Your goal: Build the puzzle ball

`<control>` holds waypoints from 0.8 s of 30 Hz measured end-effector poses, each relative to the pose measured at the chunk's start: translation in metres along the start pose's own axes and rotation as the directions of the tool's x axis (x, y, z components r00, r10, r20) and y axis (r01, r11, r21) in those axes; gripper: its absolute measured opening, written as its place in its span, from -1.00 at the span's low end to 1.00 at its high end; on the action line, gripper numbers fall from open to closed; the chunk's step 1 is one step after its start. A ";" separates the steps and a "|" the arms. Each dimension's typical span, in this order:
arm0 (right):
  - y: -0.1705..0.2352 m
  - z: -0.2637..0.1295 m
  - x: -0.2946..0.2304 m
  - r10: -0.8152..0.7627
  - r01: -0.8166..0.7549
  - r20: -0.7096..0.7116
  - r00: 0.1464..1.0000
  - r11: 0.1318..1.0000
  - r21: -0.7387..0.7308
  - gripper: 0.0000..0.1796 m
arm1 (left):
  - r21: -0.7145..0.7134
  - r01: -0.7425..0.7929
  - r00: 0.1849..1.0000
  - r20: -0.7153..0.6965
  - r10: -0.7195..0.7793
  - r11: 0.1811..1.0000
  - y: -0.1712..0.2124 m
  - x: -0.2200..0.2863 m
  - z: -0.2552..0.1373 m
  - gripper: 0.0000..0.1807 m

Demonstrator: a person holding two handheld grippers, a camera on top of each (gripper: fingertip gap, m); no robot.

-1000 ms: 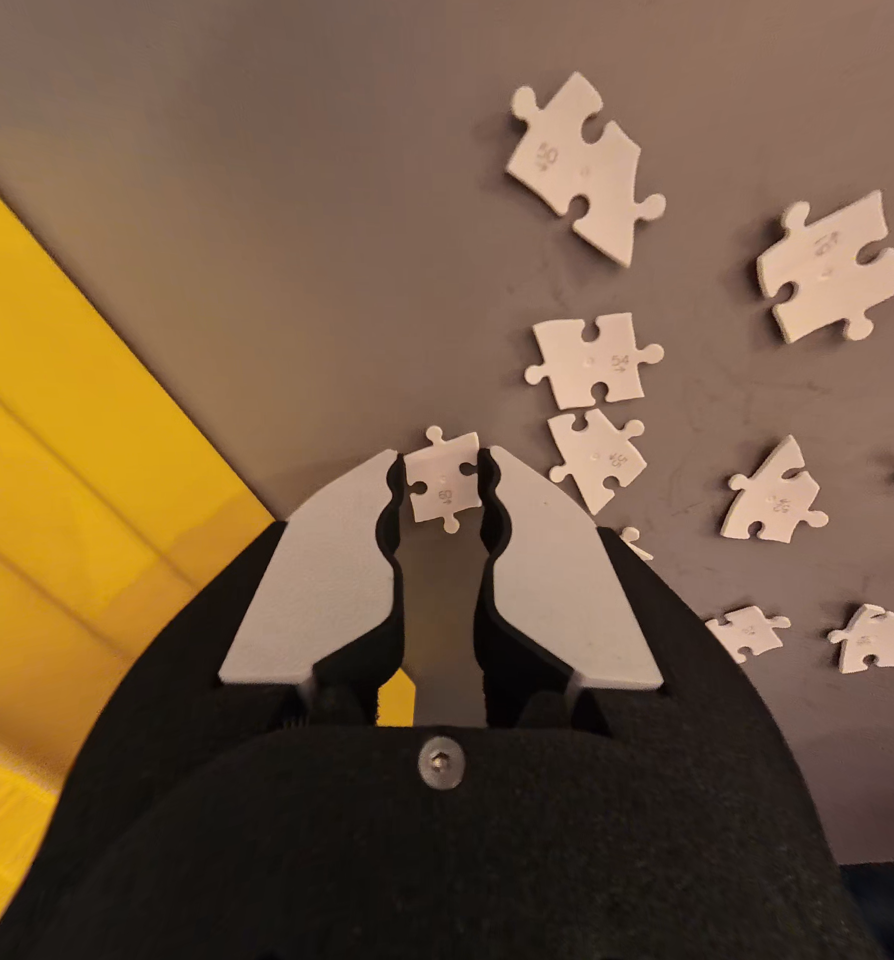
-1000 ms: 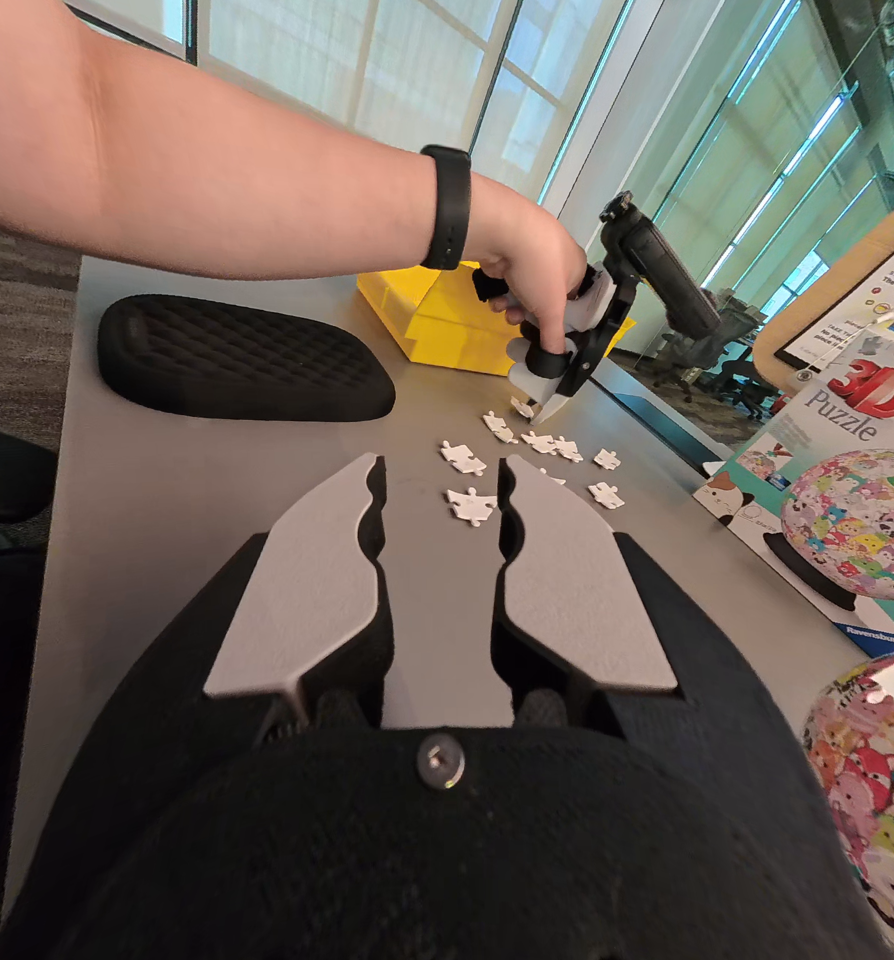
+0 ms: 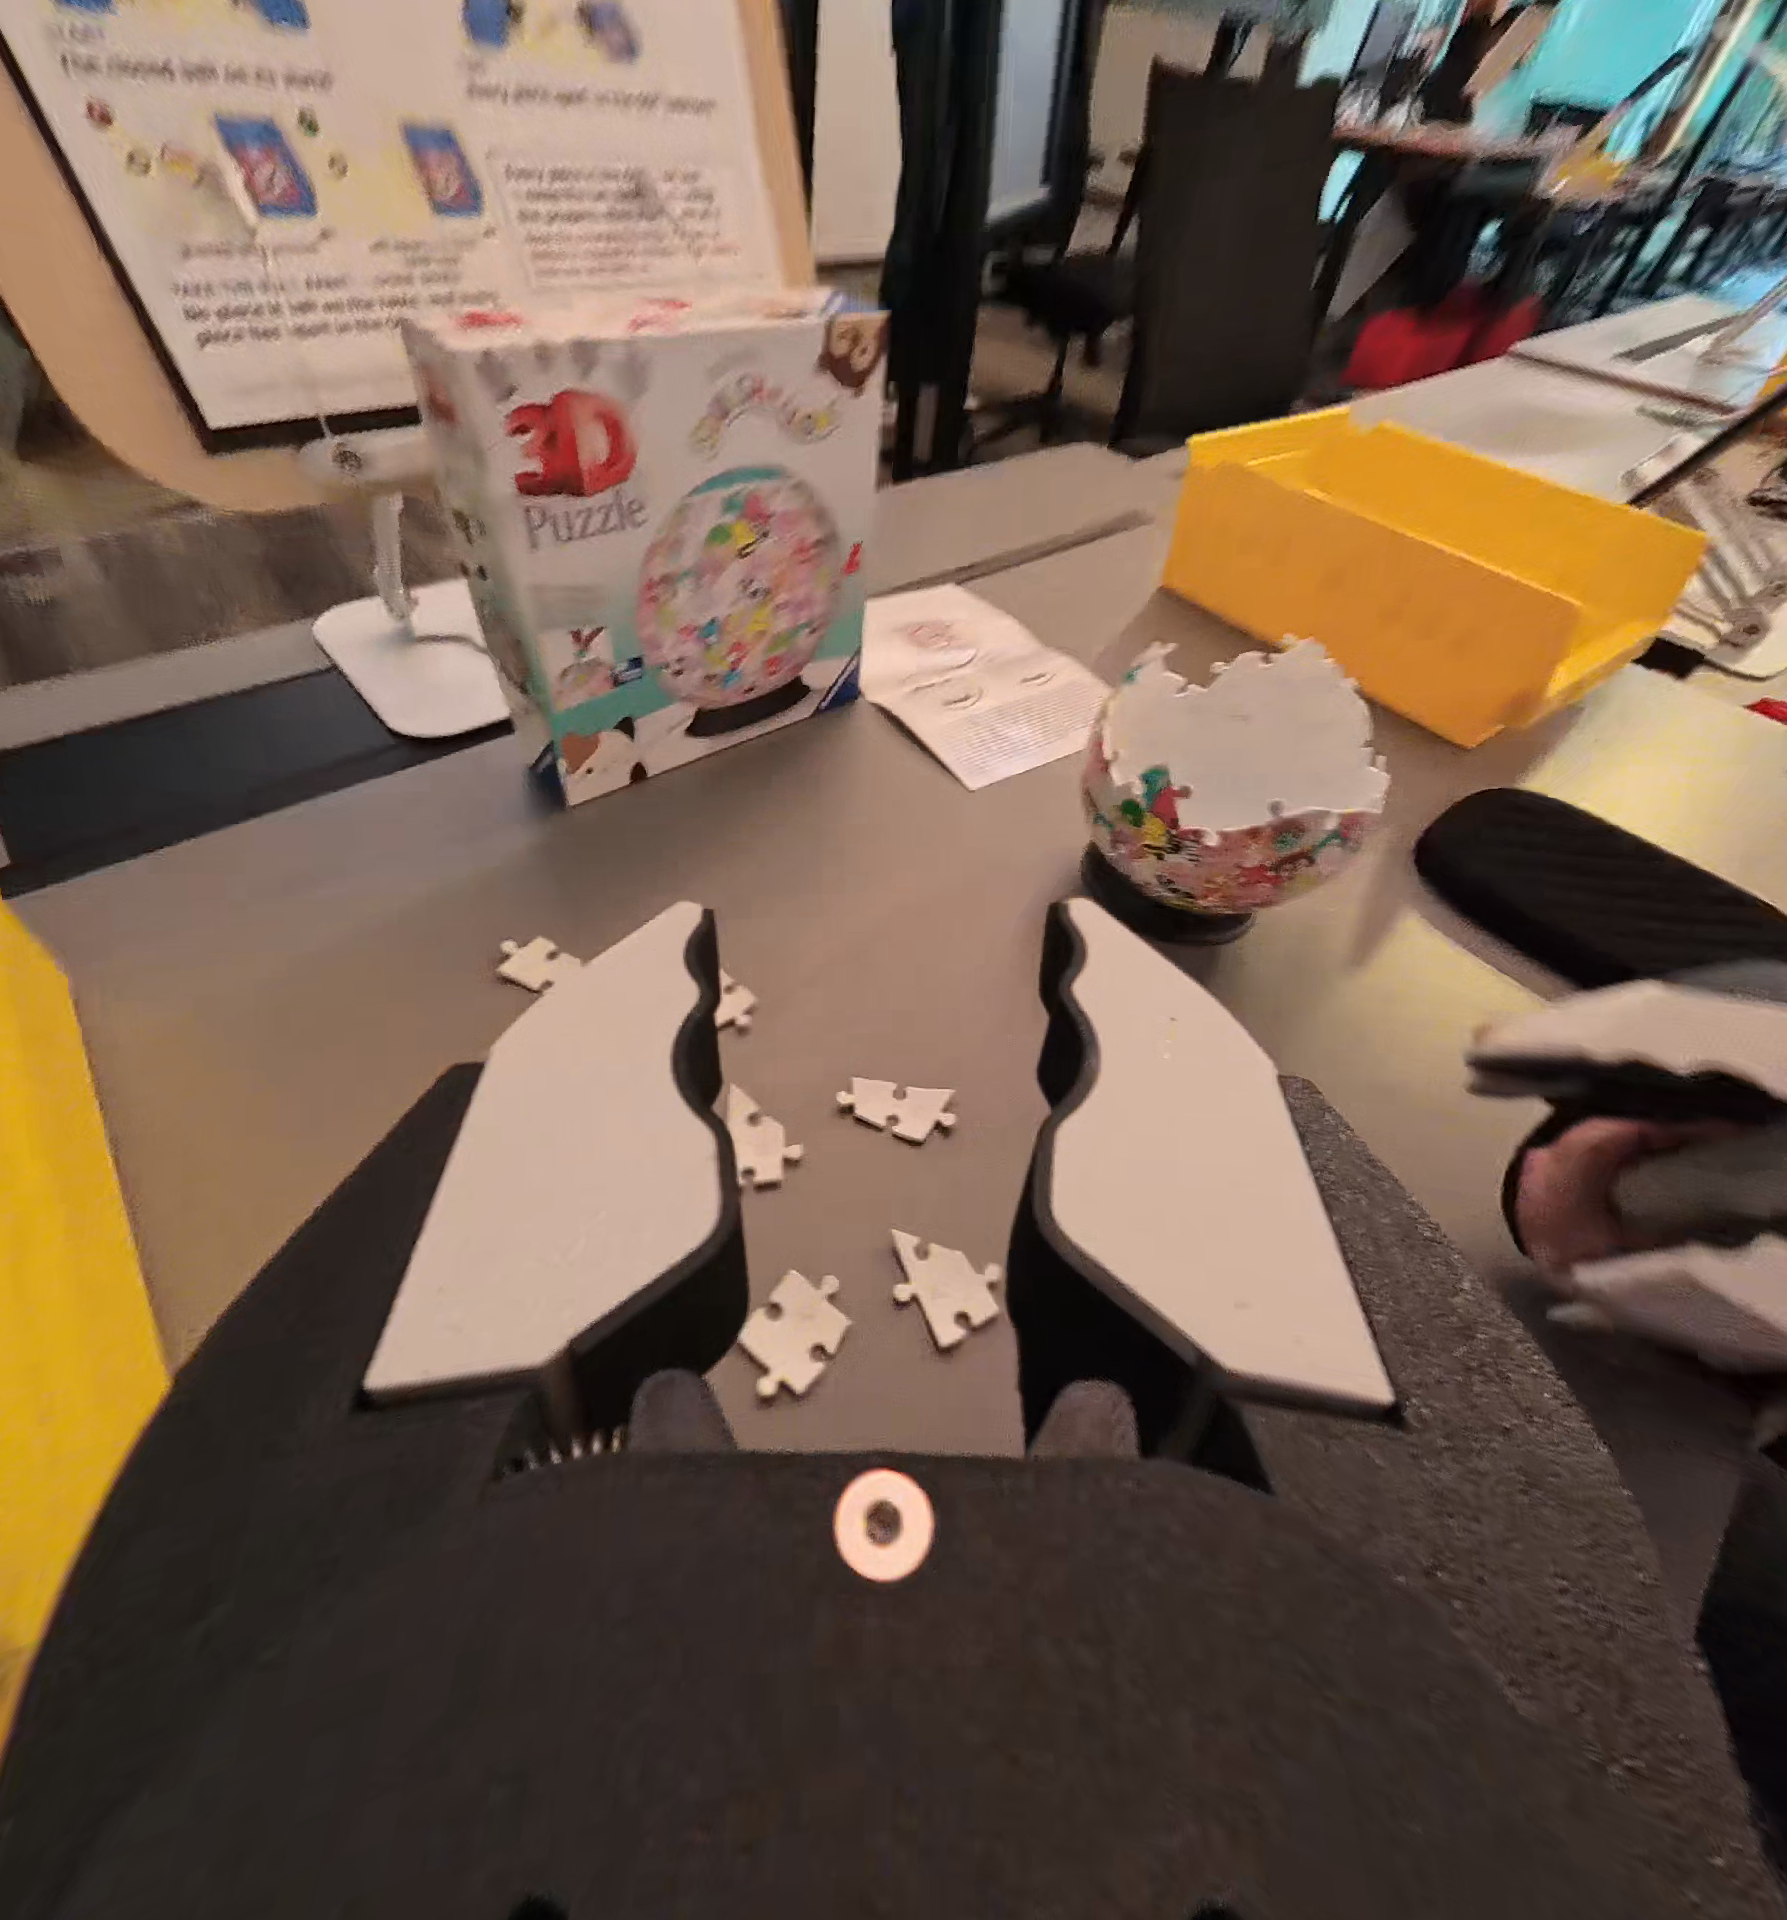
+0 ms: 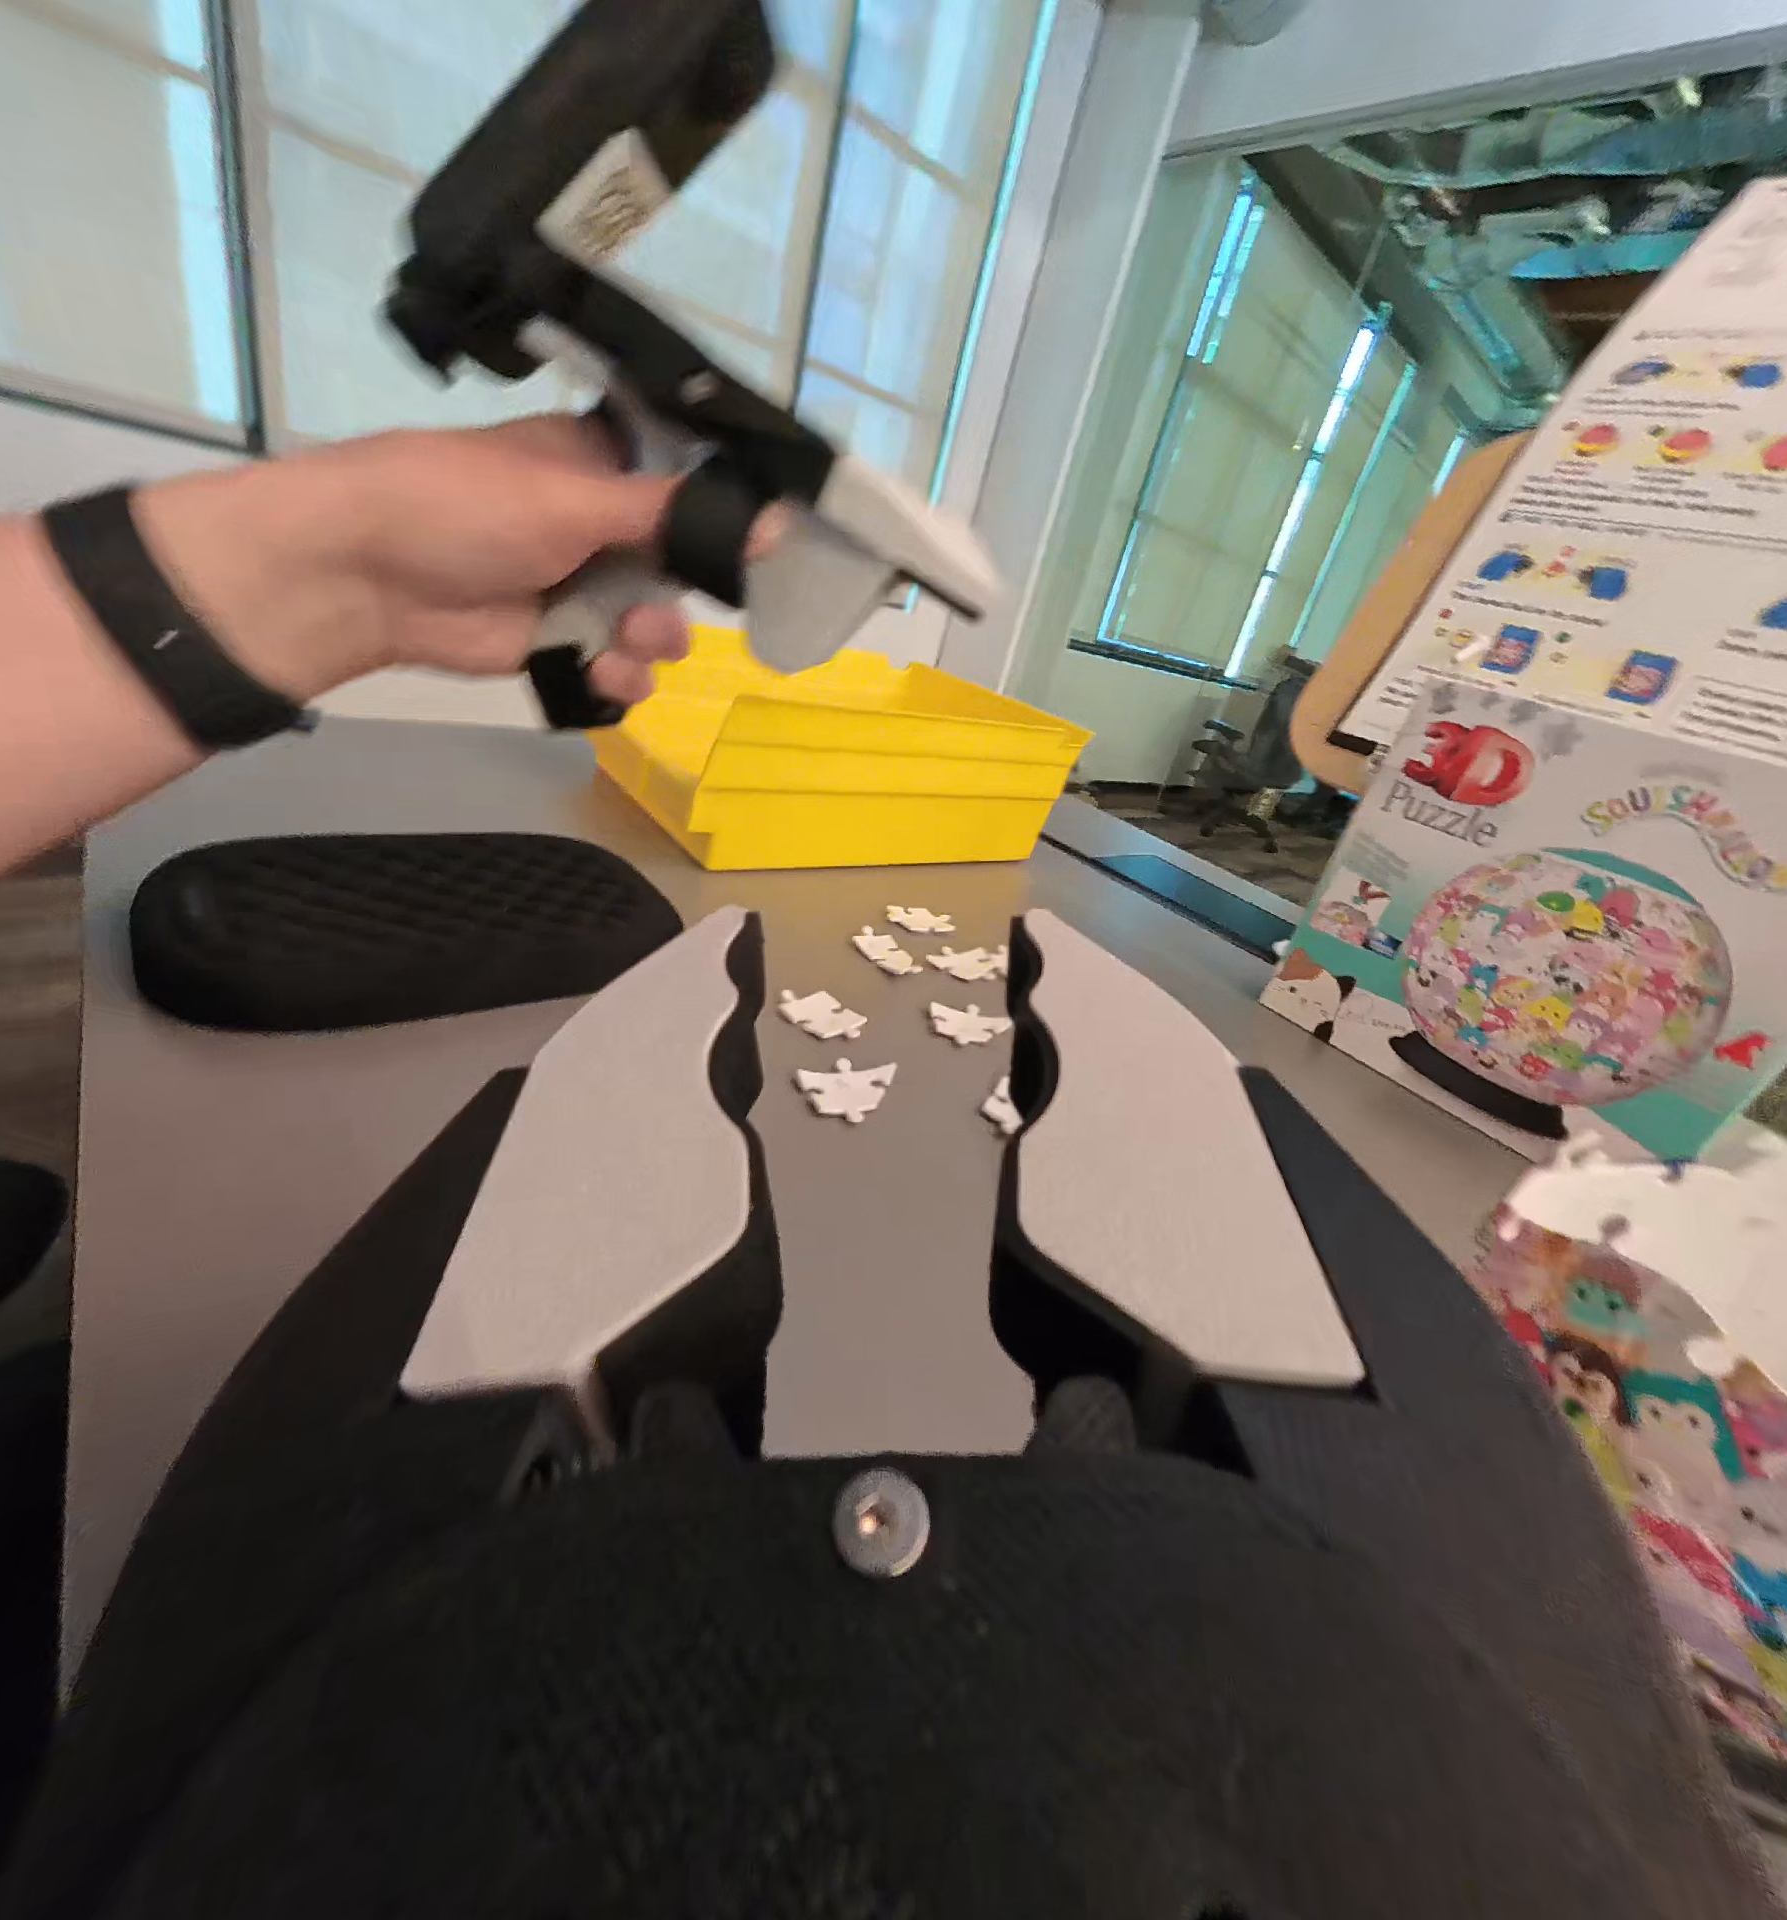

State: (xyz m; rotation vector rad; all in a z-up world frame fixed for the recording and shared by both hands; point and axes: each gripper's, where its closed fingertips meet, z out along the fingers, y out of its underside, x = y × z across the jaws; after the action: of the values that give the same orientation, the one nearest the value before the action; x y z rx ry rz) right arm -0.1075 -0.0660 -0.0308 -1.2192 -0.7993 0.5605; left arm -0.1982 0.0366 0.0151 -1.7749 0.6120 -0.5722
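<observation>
- Grey matte surface (image 3: 276, 997) in a glass-walled office; tall windows behind in the right wrist view
- Change from 1 s ago: left claw (image 3: 878, 940) was down at the surface, pinched on a small white piece; now it is lifted level, spread wide, holding nothing
- Right claw (image 4: 884, 935) has widened since then; still empty, fingers well apart, low over the surface
- Left claw (image 4: 868, 603) also shows from the right wrist view, raised in a hand (image 4: 432, 551) above the yellow bin (image 4: 847, 769); motion-blurred
- Loose puzzle pieces (image 3: 894, 1107), flat, white backs up, lie scattered on the surface ahead of both claws
- Puzzle ball (image 3: 1232, 769): half-built curved shell, jagged interlocking rim, white inside, colourful print outside, seated on a black ring stand
- Puzzle box (image 3: 660, 561), glossy card, stands upright beyond the pieces
- Black quilted pad (image 4: 390, 925), oblong, soft-looking, left of the pieces
</observation>
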 end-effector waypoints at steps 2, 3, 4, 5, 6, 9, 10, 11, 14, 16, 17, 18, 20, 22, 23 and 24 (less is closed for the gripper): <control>-0.004 -0.007 0.011 0.060 -0.059 -0.030 0.998 0.998 0.029 -0.46 | 0.021 -0.010 1.000 0.023 0.010 1.000 0.013 0.005 -0.010 -0.29; -0.006 -0.010 0.017 0.095 -0.094 -0.043 0.995 0.995 0.043 -0.46 | 0.039 -0.009 1.000 0.020 0.008 0.999 0.017 0.007 -0.016 -0.28; -0.007 -0.014 0.022 0.127 -0.124 -0.054 0.990 0.991 0.054 -0.46 | 0.083 -0.004 1.000 0.006 0.004 0.997 0.017 0.010 -0.024 -0.29; -0.007 -0.017 0.026 0.150 -0.147 -0.056 0.987 0.988 0.055 -0.46 | 0.131 -0.002 1.000 -0.009 0.003 0.991 0.015 0.013 -0.032 -0.31; -0.005 -0.018 0.030 0.170 -0.167 -0.065 0.983 0.985 0.041 -0.46 | 0.171 -0.001 1.000 -0.019 0.004 0.985 0.014 0.013 -0.042 -0.31; 0.000 -0.019 0.035 0.163 -0.162 -0.073 0.984 0.987 0.016 -0.50 | 0.255 -0.008 0.999 -0.032 0.017 0.967 0.015 0.014 -0.066 -0.36; -0.003 -0.019 0.038 0.152 -0.148 -0.098 0.984 0.988 0.039 -0.51 | 0.269 -0.011 0.999 -0.039 0.022 0.963 0.017 0.015 -0.072 -0.36; -0.006 -0.019 0.040 0.152 -0.145 -0.121 0.981 0.987 0.065 -0.52 | 0.277 -0.016 0.998 -0.052 0.031 0.961 0.021 0.017 -0.076 -0.37; -0.022 -0.018 0.035 0.159 -0.147 -0.092 0.983 0.982 0.122 -0.59 | 0.296 -0.078 0.993 -0.064 0.101 0.952 0.030 0.022 -0.085 -0.45; -0.029 -0.014 0.036 0.104 -0.089 -0.112 0.988 0.988 0.129 -0.58 | 0.296 -0.137 0.988 -0.032 0.153 0.945 0.035 0.018 -0.087 -0.47; -0.034 -0.012 0.034 0.056 -0.040 -0.110 0.992 0.989 0.142 -0.57 | 0.291 -0.157 0.985 -0.027 0.172 0.944 0.037 0.016 -0.088 -0.49; -0.040 -0.010 0.030 0.001 0.015 -0.096 0.995 0.986 0.165 -0.57 | 0.279 -0.170 0.983 -0.026 0.184 0.945 0.038 0.014 -0.088 -0.50; -0.046 -0.002 0.023 -0.100 0.109 -0.060 0.993 0.979 0.172 -0.56 | 0.249 -0.183 0.980 -0.030 0.197 0.951 0.040 0.008 -0.086 -0.51; -0.049 0.013 0.015 -0.130 0.124 0.027 0.991 0.979 0.164 -0.49 | 0.223 -0.203 0.975 -0.044 0.218 0.953 0.039 0.004 -0.084 -0.54; -0.049 0.020 0.012 -0.117 0.101 0.095 0.989 0.983 0.156 -0.50 | 0.209 -0.220 0.972 -0.038 0.233 0.953 0.038 0.001 -0.083 -0.56; -0.049 0.028 0.013 -0.090 0.070 0.135 0.987 0.987 0.145 -0.52 | 0.195 -0.242 0.966 -0.039 0.254 0.950 0.036 0.000 -0.082 -0.56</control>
State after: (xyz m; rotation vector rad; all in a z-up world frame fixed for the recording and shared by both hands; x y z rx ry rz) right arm -0.1239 -0.0527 0.0233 -1.0224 -0.9086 0.6316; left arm -0.2561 -0.0300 0.0019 -1.4787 0.7862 -0.4968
